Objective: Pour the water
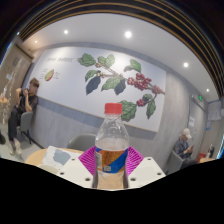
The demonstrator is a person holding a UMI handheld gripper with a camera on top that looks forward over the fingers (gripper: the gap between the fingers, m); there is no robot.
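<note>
A clear plastic water bottle point(112, 140) with a red cap point(113, 109) and an orange and blue label stands upright between my two fingers. My gripper point(112, 162) is shut on the bottle: both pink pads point(90, 160) press on its lower body at the label. The bottle is held up in front of the wall. Its bottom is hidden below the fingers. No cup or glass shows.
A wooden table point(40, 157) with a white paper lies low to the left. A person point(24, 105) sits at the far left, another person point(184, 146) at the right. A white wall with a leaf and berry mural point(115, 78) stands behind.
</note>
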